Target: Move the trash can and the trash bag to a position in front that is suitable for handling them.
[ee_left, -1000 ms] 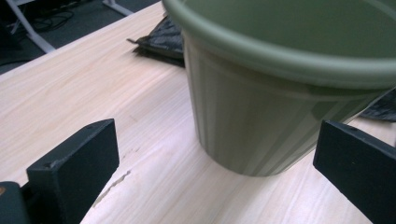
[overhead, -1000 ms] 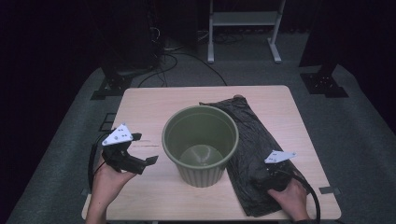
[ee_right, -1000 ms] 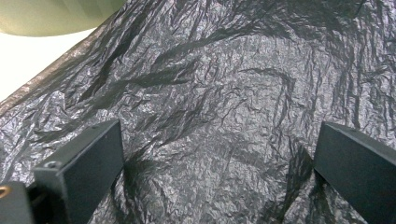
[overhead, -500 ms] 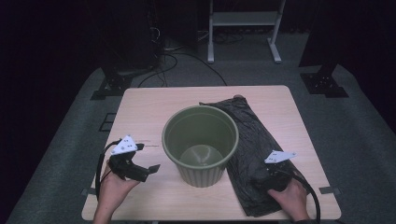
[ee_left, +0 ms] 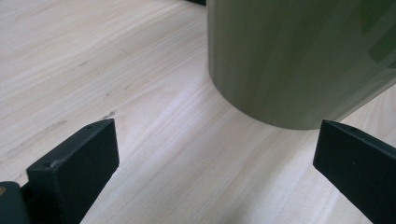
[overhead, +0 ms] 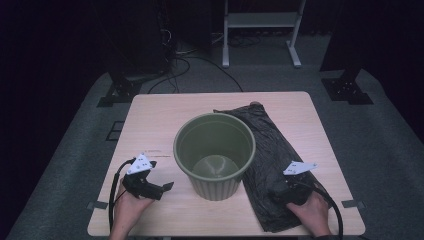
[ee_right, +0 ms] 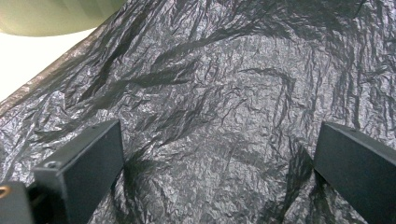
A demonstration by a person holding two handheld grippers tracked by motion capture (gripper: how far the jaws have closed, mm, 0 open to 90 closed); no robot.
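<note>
Claws first: we hold our left claw (overhead: 162,188) wide open, low over the bare tabletop (overhead: 150,120) just beside the green bin (overhead: 214,155), and our right claw (ee_right: 215,172) spread equally wide over the black plastic bag (overhead: 272,165). Tabletop carries both things: the bin stands upright in the middle, stiff and probably light. To its right, the bag lies flat, thin, crinkled and slippery; we judge that pinching a raised wrinkle near its close edge will grip best.
</note>
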